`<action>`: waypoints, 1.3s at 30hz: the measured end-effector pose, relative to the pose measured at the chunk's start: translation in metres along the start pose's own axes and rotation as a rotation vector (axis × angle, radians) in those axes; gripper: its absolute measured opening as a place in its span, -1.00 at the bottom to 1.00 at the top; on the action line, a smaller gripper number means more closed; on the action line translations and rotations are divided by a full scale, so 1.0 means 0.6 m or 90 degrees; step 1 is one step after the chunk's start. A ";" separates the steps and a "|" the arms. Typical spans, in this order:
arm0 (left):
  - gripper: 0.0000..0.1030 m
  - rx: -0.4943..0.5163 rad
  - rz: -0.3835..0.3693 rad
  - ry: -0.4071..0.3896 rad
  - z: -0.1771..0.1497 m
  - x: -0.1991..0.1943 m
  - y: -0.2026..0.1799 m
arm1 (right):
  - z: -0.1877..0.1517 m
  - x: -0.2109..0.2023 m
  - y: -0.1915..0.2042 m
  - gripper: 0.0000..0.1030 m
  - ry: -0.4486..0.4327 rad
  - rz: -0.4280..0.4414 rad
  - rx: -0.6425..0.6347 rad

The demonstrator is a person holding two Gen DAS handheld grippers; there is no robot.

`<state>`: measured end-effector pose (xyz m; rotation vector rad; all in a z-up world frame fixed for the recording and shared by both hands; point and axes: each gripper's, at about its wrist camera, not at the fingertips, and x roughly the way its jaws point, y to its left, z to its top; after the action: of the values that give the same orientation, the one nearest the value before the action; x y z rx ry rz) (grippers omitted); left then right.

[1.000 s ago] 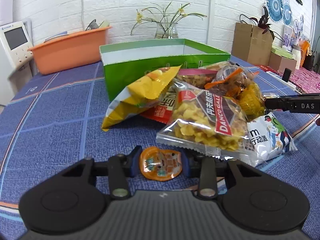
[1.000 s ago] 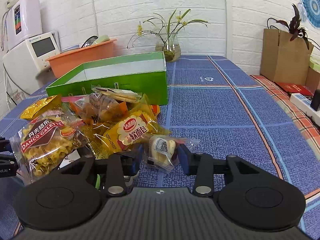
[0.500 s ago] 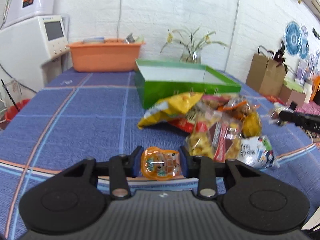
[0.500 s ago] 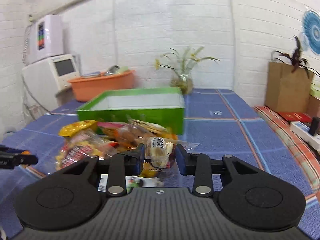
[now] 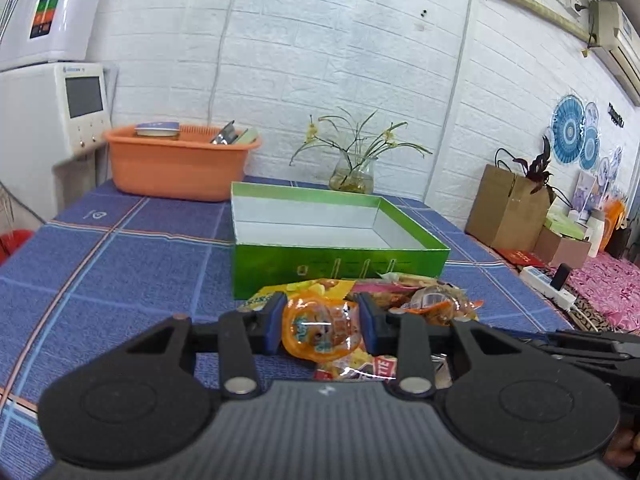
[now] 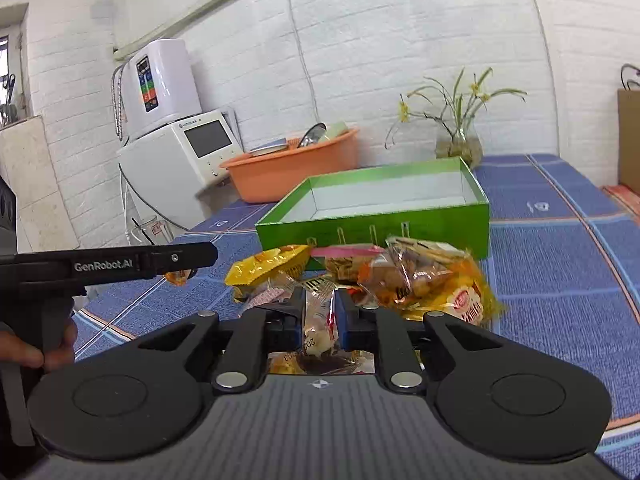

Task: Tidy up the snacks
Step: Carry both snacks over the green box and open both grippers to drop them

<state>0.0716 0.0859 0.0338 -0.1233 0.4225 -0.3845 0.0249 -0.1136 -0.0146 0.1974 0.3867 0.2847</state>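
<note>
My left gripper [image 5: 320, 322] is shut on a small orange jelly packet [image 5: 316, 332] and holds it above the near side of the snack pile [image 5: 432, 300]. My right gripper [image 6: 320, 312] has its jaws closing. Their pads squeeze a clear-wrapped pale snack [image 6: 318, 320], held above the same pile [image 6: 420, 280]. An open green box [image 5: 340, 256] with a white, bare inside stands just behind the pile. It also shows in the right wrist view [image 6: 372, 228]. The left tool's black body [image 6: 108, 266] reaches in from the left there, with a hand [image 6: 52, 344] on its handle.
An orange basin [image 5: 180, 168] and a glass vase of flowers [image 5: 352, 176] stand at the back of the blue checked tablecloth [image 5: 120, 264]. White appliances [image 5: 52, 108] stand at the far left. A brown paper bag [image 5: 508, 212] and a power strip [image 5: 548, 284] are off to the right.
Both grippers have risen off the table, each carrying its packet, and now look over the green box. The right jaws have narrowed onto the clear-wrapped snack.
</note>
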 end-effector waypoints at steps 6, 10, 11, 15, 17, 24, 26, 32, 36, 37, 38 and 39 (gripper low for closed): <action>-0.33 0.015 -0.009 -0.003 0.006 -0.003 -0.009 | 0.006 -0.017 -0.001 -0.54 -0.019 -0.008 -0.010; -0.33 0.029 -0.010 -0.005 0.020 0.008 -0.011 | 0.036 -0.015 0.013 -0.60 -0.033 0.002 -0.071; -0.33 0.031 -0.010 -0.009 0.025 0.010 -0.011 | 0.043 -0.012 0.015 -0.61 -0.035 0.001 -0.083; -0.33 0.036 -0.017 -0.024 0.049 0.015 -0.008 | 0.062 0.000 0.016 -0.61 -0.043 -0.007 -0.114; -0.33 0.044 -0.011 -0.035 0.066 0.022 -0.008 | 0.092 0.014 0.006 -0.61 -0.065 -0.007 -0.118; -0.33 0.060 -0.005 -0.066 0.146 0.082 -0.002 | 0.184 0.051 -0.022 -0.61 -0.199 -0.031 -0.086; -0.33 0.065 0.002 -0.076 0.168 0.108 -0.004 | 0.203 0.063 -0.037 -0.61 -0.233 -0.026 -0.050; -0.33 0.049 -0.006 -0.035 0.190 0.213 0.004 | 0.207 0.141 -0.087 -0.61 -0.212 0.018 0.046; -0.33 0.034 0.016 -0.021 0.167 0.260 0.006 | 0.188 0.181 -0.106 -0.61 -0.187 0.001 0.073; -0.33 0.030 0.012 -0.014 0.162 0.268 0.007 | 0.178 0.202 -0.119 -0.60 -0.163 -0.004 0.092; -0.33 0.033 0.013 -0.010 0.157 0.274 0.007 | 0.173 0.211 -0.124 -0.60 -0.152 -0.006 0.095; -0.33 0.041 0.016 -0.005 0.154 0.281 0.006 | 0.170 0.220 -0.128 -0.60 -0.137 -0.010 0.095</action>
<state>0.2533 0.0273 0.0533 -0.0572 0.4036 -0.3716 0.2006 -0.1585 0.0142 0.3675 0.1955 0.2168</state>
